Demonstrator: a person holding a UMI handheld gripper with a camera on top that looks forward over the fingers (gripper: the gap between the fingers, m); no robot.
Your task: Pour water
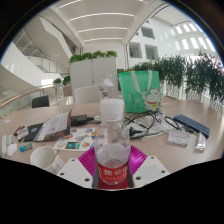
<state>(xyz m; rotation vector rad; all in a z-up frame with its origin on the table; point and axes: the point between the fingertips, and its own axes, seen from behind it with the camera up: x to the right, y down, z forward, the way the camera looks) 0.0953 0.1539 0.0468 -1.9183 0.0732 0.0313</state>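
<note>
A clear plastic water bottle with a white cap and a red label stands upright between my fingers. My gripper is shut on the bottle, with the magenta pads pressing its lower body from both sides. The bottle's base is hidden below the fingers. A white cup sits on the table to the left of the fingers, close by.
The round table is cluttered: a notebook, a paint palette, cables, a green bag beyond the bottle, a dark case at the right. Planters and an atrium lie behind.
</note>
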